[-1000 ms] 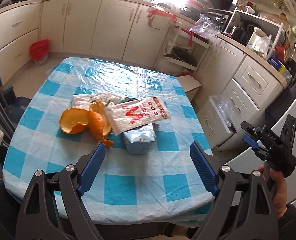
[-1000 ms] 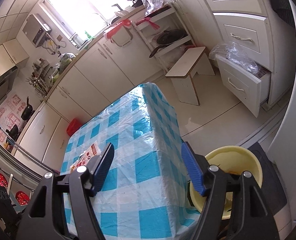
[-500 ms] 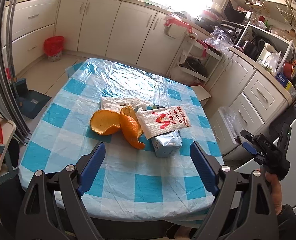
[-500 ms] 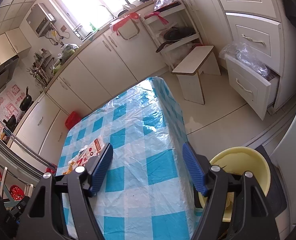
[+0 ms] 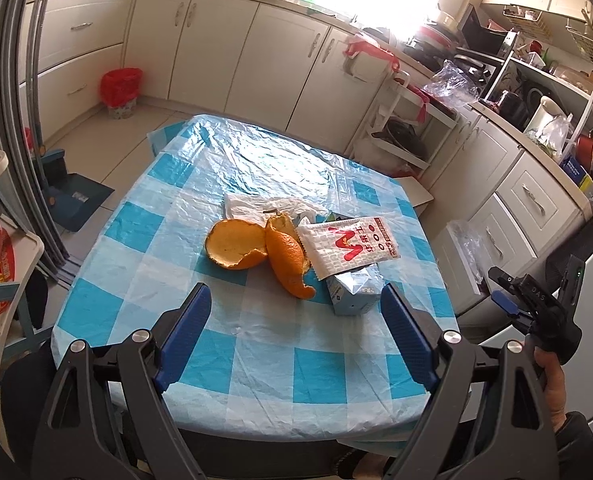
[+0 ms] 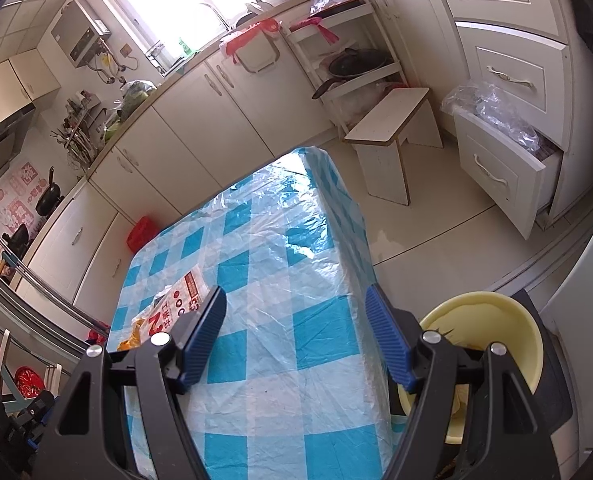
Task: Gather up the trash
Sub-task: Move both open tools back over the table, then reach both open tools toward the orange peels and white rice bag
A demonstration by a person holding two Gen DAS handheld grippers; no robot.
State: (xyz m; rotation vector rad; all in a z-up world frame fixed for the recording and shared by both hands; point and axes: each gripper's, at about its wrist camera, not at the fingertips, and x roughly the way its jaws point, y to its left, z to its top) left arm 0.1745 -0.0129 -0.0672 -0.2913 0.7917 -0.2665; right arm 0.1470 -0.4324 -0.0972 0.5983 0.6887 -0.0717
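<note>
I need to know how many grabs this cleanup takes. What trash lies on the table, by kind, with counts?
Orange peels: 2
Snack wrapper: 1
Small carton: 1
White plastic bag: 1
Total: 5; something more may hide under the wrapper.

Right gripper point(image 6: 296, 340) over the near end of the desk point(image 6: 280, 264), blue fingers point(image 6: 206, 332) spread wide with only checked blue-and-white plastic cover between them. Left of the fingers, a white snack wrapper point(image 6: 176, 304) with red print, orange peel point(image 6: 130, 342) just beside it. Down on the floor to the right of the desk, a yellow bin point(image 6: 492, 332). Farther off, a small white stool point(image 6: 392, 128) and an open drawer point(image 6: 504, 168) lined with clear plastic.
</note>
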